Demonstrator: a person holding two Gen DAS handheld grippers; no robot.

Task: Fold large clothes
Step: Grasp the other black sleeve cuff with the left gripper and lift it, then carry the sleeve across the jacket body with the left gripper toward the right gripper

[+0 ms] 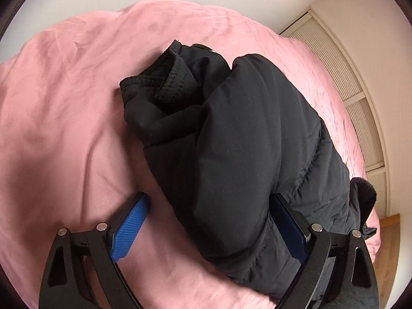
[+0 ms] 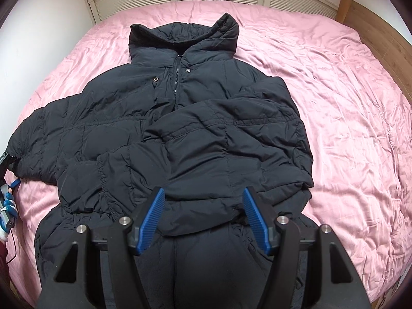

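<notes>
black puffer jacket (image 2: 180,134) lies front-up on pink bedsheet (image 2: 334,90), one sleeve folded across its chest | left gripper (image 1: 208,224) jaws wide, straddling the other sleeve (image 1: 231,141) (pads not pressing) | right gripper (image 2: 203,219) half-open over the hem, gripping nothing

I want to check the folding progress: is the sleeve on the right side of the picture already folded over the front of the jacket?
Yes, in the right wrist view that sleeve lies across the jacket front.
</notes>
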